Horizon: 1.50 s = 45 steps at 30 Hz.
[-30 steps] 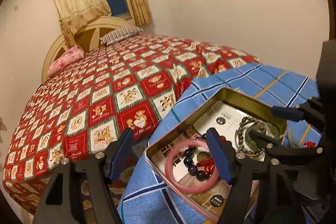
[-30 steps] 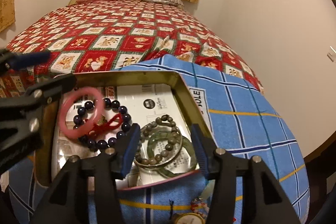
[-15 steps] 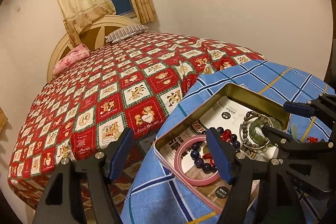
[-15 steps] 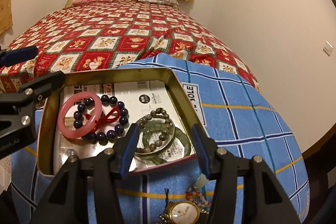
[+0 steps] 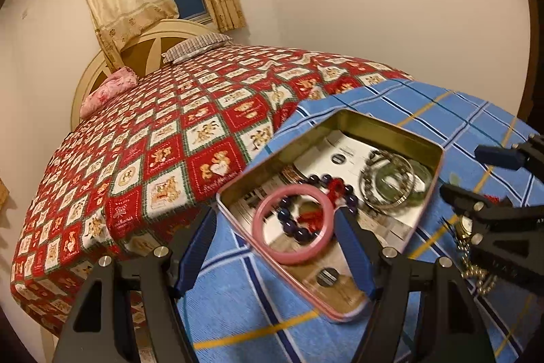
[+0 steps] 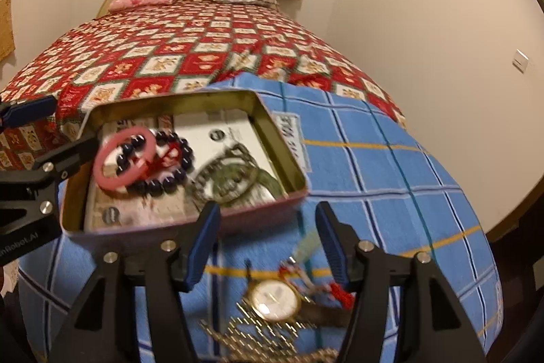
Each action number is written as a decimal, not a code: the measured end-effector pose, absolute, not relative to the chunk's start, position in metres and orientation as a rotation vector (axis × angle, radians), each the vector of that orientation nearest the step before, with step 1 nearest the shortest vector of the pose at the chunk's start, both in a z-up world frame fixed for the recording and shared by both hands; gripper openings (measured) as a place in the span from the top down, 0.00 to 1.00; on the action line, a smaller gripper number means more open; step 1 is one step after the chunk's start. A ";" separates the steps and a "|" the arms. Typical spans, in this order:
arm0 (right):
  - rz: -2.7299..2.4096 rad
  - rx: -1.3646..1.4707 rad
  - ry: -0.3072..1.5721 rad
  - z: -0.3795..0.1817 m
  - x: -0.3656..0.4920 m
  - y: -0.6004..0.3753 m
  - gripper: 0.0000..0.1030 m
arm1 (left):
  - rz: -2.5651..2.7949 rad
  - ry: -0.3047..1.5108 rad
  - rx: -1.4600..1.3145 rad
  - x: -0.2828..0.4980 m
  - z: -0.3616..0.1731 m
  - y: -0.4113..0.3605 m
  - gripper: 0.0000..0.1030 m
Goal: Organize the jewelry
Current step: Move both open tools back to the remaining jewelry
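Note:
An open gold tin [image 5: 391, 131] [image 6: 276, 138] lies on a blue checked cloth [image 6: 374, 176]. Inside it are a pink bangle [image 5: 294, 225] [image 6: 124, 159], a dark bead bracelet with a red tassel [image 6: 170, 182], and a green bangle with a grey bead bracelet [image 5: 391, 179] [image 6: 268, 182]. A gold watch [image 6: 273, 298] with a chain, a red-knotted charm and a pale green pendant [image 6: 306, 244] lie on the cloth in front of the tin. My left gripper [image 5: 275, 240] hangs open at the tin's pink-bangle end. My right gripper [image 6: 268, 227] hovers above the watch, jaws opening, holding nothing.
The cloth-covered round surface stands against a bed with a red patchwork quilt [image 5: 170, 142]; pillows and a curved headboard lie beyond it. A bare wall [image 6: 425, 22] runs along the right side. In the left wrist view my right gripper [image 5: 476, 174] reaches in from the right.
Both grippers have drawn back from the tin. The right wrist view now takes in the watch and chain, and the right jaws stand wider apart.

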State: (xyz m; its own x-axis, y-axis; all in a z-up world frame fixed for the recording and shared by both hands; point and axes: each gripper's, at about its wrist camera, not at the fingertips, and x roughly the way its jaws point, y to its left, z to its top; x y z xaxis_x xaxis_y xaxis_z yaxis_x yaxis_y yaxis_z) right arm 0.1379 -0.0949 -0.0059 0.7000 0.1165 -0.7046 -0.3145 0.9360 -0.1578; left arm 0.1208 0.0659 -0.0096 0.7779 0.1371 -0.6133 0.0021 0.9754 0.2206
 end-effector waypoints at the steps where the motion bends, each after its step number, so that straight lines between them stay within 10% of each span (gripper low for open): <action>1: 0.238 -0.271 0.761 -0.006 0.136 -0.098 0.41 | 0.075 0.678 0.220 0.119 -0.012 0.063 0.30; 45: 0.172 -0.186 0.821 -0.025 0.094 -0.165 0.41 | -0.015 0.694 0.233 0.067 -0.037 -0.005 0.30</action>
